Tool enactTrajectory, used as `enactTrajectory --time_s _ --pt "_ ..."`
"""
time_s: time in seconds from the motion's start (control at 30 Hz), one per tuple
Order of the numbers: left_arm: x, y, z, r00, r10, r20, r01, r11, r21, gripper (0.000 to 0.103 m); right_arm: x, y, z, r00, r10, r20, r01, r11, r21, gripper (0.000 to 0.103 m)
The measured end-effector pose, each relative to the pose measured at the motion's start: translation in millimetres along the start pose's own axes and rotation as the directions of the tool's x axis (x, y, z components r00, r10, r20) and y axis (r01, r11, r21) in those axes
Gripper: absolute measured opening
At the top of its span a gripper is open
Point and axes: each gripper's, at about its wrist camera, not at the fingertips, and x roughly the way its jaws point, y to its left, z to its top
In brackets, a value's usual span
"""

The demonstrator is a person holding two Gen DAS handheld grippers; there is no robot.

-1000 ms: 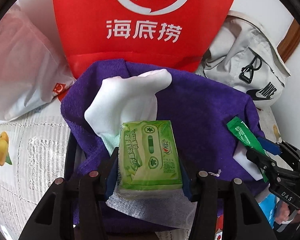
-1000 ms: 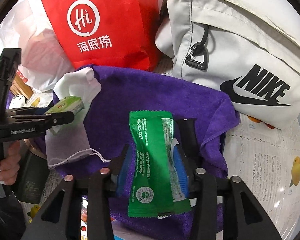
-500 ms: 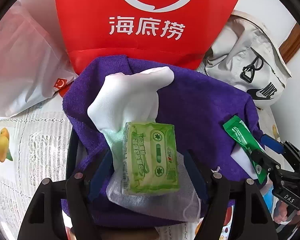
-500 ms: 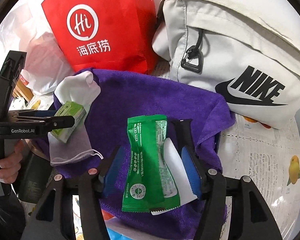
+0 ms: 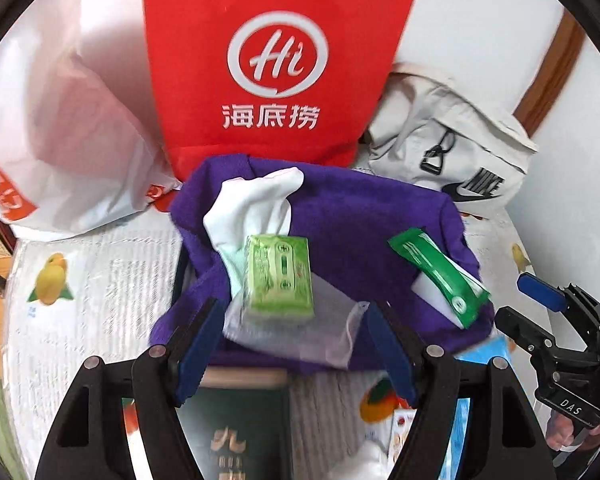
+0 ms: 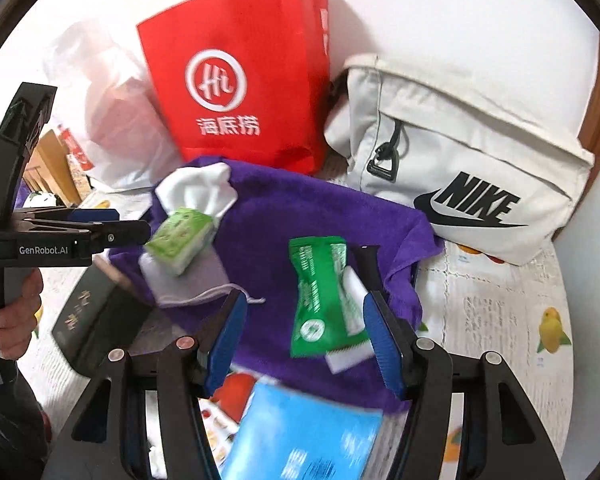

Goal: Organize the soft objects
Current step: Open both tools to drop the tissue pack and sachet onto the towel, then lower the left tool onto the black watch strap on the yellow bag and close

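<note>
Purple towel (image 5: 364, 216): spread on the worktop (image 5: 100, 280) before a red bag (image 5: 268, 60) and a grey backpack (image 6: 468, 152); soft, limp, likely to sag if lifted by one corner.

Tissue pack (image 5: 281, 276): laid on the towel's left part, over a white sock (image 5: 252, 208) and a mesh pouch (image 5: 324, 332). Judged light and squashy; best taken across its short sides.

Green sachet (image 6: 318, 296): laid on the towel's right part, with a white pad (image 6: 352, 288) beside it. Judged thin, slippery, crinkly; an end seam is the better hold.

Left claw (image 5: 292, 344): spread wide, nothing held, near the pack.

Right claw (image 6: 304, 340): spread wide, nothing held, the sachet between its fingers without contact.
</note>
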Motion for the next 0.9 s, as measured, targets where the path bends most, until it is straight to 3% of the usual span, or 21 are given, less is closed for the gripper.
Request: enactTrajectory --time_s 0.43,0.57,0.9 --pt "-76 4 -92 0.995 0.021 0.099 -0.018 0.999 -0.036 0.072 -83 34 -84 0.996 0.062 0.057 -0.064 0.997 0.041 0.06" --pt "-96 5 -129 0.984 0.008 0.179 -0.001 0.999 -0.036 0.072 -93 44 -113 0.995 0.084 0.047 -0.086 0.995 0.046 0.06" --pt "-84 -2 -199 0.995 -0.001 0.095 0.004 1.0 -0.031 0.072 -104 73 -176 0.993 0.112 0.024 -0.112 0.994 0.016 0.06"
